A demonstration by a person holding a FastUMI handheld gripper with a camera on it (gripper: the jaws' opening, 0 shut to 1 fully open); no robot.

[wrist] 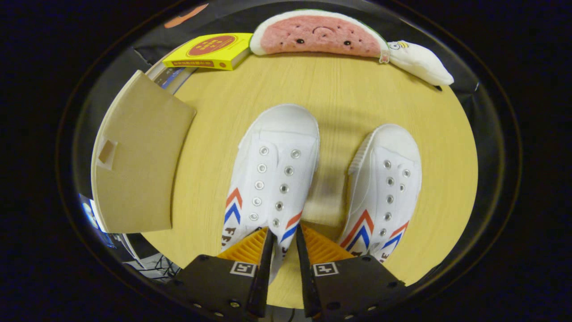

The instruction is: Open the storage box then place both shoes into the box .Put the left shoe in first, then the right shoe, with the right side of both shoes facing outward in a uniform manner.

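Two white shoes lie toes-away on the tabletop [330, 89], right of the box [138, 156]. Left shoe [272, 174] has its heel-side wall pinched by the hand-held gripper [284, 243], fingers nearly together. Likely risk: thin canvas slips, or the shoe swings into the right shoe [386, 188].

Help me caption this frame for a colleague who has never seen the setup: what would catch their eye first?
Two white shoes stand toes-away on the round wooden table: the left shoe, whose side wall the gripper pinches between its fingers, and the right shoe beside it. Beyond them, at the table's far edge, lies a watermelon-slice plush. The brown cardboard box sits left of the shoes.
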